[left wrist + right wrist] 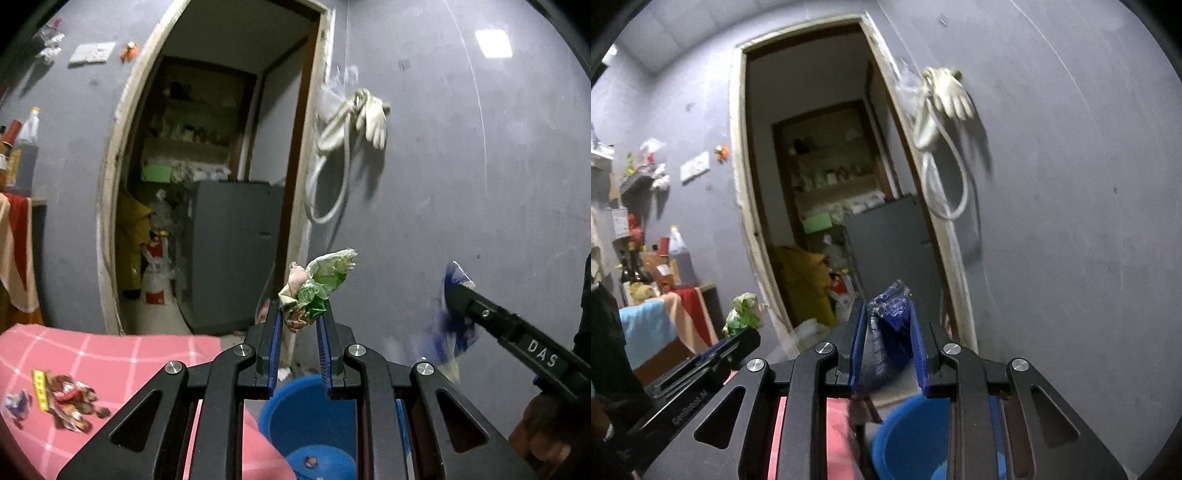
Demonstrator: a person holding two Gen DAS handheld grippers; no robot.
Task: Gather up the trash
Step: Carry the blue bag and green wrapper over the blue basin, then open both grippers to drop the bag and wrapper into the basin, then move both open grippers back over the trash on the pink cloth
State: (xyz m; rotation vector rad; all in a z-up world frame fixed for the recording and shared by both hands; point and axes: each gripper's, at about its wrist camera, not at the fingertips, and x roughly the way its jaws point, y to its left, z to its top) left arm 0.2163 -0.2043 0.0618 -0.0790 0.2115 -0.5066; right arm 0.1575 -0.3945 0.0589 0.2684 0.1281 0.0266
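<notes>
Left wrist view: left gripper [301, 314] pinches a crumpled green wrapper [317, 288]; right gripper [886, 325] clamps a blue wrapper [890, 321]. Carry both 2 over the blue bucket [295, 402] below, then release only once centred above its opening.

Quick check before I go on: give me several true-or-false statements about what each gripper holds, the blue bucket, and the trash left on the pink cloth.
1. The left gripper is shut on a crumpled green wrapper. True.
2. The right gripper is empty. False: it clamps a crumpled blue plastic wrapper.
3. A blue plastic bucket sits below the grippers. True.
4. The pink checked cloth carries no trash. False: crumpled wrappers lie on it.
</notes>
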